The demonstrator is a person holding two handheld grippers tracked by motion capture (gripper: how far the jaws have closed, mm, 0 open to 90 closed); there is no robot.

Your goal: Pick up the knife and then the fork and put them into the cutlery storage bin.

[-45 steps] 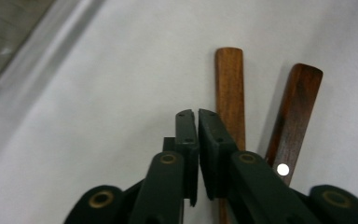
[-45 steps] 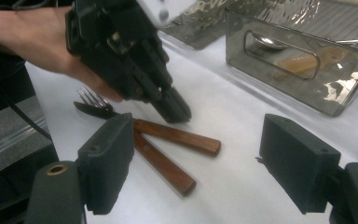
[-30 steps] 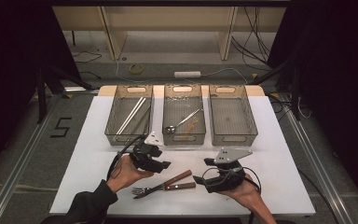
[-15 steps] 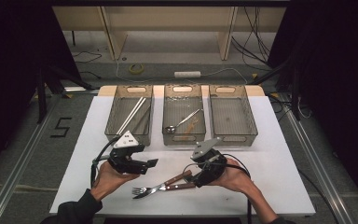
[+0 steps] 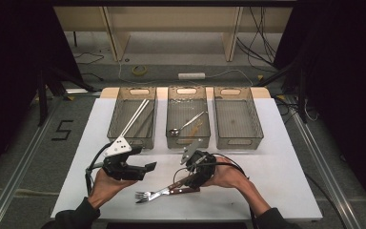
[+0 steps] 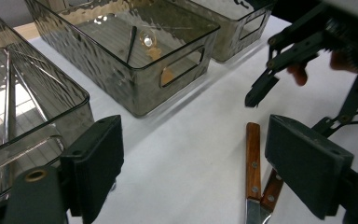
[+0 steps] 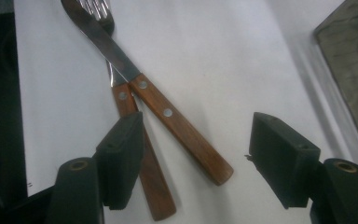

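A knife (image 7: 158, 105) and a fork (image 7: 140, 158) with brown wooden handles lay crossed on the white worktop (image 5: 286, 176), near its front edge. In the right gripper view the knife lay on top of the fork.

The right gripper (image 5: 190, 180) was low over the two handles. Its jaws had just been closing, but they were not on anything yet. In the right gripper view one jaw stood beside the fork handle and the other stood apart from the end of the knife handle. Both handles lay between them.

The left gripper (image 5: 148, 168) was held just left of the knife and fork, pointing toward the right gripper. Its jaws had just been opening and stood wide with nothing in them.

Three clear bins stood in a row at the back of the worktop. The left bin (image 5: 119, 125) had long thin sticks in it. The middle bin (image 5: 171, 125) held a spoon (image 5: 183, 126). The right bin (image 5: 248, 129) stood beside it.
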